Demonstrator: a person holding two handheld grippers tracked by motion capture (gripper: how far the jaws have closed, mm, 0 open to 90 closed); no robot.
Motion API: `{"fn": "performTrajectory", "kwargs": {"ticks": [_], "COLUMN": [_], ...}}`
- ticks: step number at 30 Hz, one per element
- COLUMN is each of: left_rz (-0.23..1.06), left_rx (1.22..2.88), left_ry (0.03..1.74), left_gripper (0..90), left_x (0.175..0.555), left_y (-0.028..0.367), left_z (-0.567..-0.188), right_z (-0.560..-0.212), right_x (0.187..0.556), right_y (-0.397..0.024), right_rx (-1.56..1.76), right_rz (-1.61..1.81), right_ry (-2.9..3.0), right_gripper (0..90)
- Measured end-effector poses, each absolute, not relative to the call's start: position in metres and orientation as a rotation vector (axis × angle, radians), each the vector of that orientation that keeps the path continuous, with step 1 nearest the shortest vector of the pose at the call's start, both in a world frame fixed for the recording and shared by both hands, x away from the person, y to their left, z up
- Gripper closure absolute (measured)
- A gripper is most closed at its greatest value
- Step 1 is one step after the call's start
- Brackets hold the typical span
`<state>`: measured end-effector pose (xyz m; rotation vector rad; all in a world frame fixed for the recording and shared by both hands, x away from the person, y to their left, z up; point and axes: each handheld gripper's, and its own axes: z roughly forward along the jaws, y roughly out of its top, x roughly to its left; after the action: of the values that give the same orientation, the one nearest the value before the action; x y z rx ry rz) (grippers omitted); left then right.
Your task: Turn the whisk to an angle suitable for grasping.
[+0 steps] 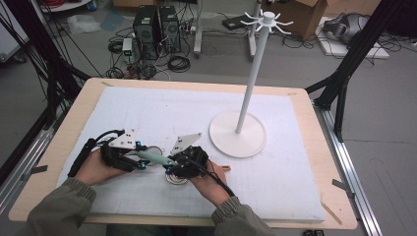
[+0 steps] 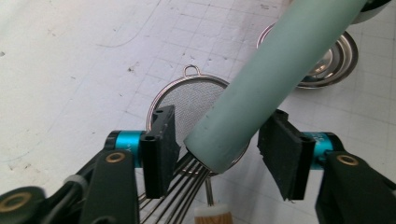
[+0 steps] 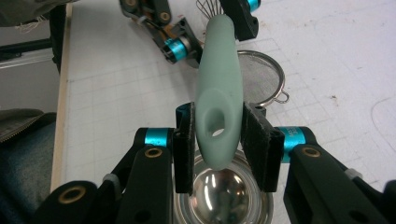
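A whisk with a mint-green handle [image 1: 153, 158] is held level above the white mat between both hands. My right gripper [image 3: 218, 140] is shut on the handle [image 3: 219, 93] near its hanging hole. My left gripper [image 2: 217, 149] straddles the other end of the handle [image 2: 261, 79], where the steel wires [image 2: 187, 182] come out. Its pads [image 2: 161, 140] stand a little off the handle on both sides, so it is open. In the high view the left gripper [image 1: 140, 160] and the right gripper [image 1: 172, 164] are close together at the mat's front.
A round mesh strainer [image 2: 196, 95] lies on the mat under the whisk, with a small steel bowl [image 3: 219, 191] beside it. A white hook stand [image 1: 252, 73] rises from its round base [image 1: 255, 140] at centre right. The table's wooden edge [image 1: 78, 108] frames the mat.
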<state>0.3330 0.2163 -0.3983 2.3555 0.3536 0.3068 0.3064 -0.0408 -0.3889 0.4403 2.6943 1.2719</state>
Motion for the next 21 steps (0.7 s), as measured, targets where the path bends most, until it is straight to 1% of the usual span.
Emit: {"fn": "performTrajectory", "kwargs": {"ticks": [12,21], "left_rz": [0.325,0.361], "left_rx": [2.341,2.338], "left_ry": [0.314,0.278], "left_gripper": [54.4,59.1], "left_x": [0.3328,0.3301], "left_y": [0.2193,0.221], "left_z": [-0.3952,-0.3924], "right_z": [-0.3867,-0.3858], "right_x": [0.308,0.3111], "right_y": [-0.0439,-0.0458], "right_rx": [0.452,0.456], "right_rz": [1.311,1.35], "right_ry": [2.667,2.644], "right_gripper": [68.1,70.2]}}
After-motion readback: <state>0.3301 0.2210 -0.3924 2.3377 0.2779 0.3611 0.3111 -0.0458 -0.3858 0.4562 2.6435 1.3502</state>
